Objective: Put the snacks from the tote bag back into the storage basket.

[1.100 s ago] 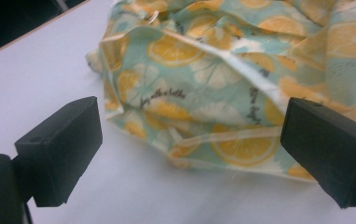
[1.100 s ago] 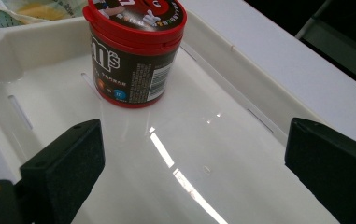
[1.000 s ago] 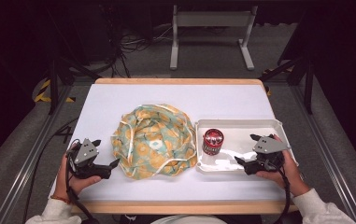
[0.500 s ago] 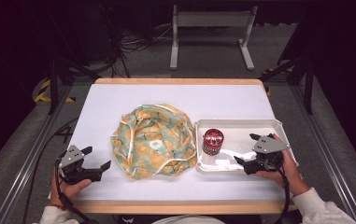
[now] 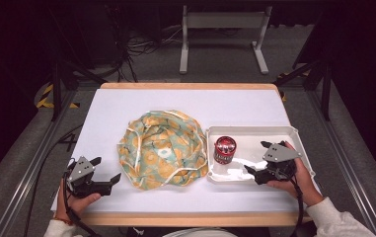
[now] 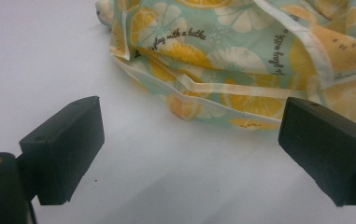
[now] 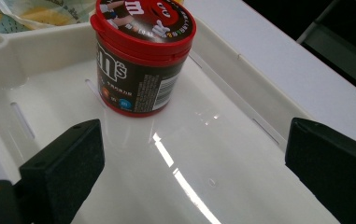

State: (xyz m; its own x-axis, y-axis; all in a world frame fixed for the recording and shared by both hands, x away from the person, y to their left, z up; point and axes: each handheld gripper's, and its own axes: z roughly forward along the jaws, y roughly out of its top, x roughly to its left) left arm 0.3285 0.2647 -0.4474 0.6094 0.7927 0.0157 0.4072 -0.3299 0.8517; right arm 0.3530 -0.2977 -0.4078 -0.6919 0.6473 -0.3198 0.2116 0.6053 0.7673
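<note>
White tabletop [image 5: 126,106] | wood edge | dark room, cables on floor [image 5: 141,47] | both fingers apart, empty

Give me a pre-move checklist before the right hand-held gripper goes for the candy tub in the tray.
1. Right hand-held gripper open and holding nothing: ok, its jaws stand wide apart in the right gripper view.
2. Candy tub upright with its red lid on: ok.
3. Tub sits inside the white tray, at its left end: ok.
4. Tray floor between the jaws and the tub free of other things: ok.
5. Patterned cloth apart from the tub: ok, it lies outside the tray; whether it touches the tray's rim, cannot tell.
6. Left hand-held gripper out of the way: ok, open, near the cloth's left edge.
</note>
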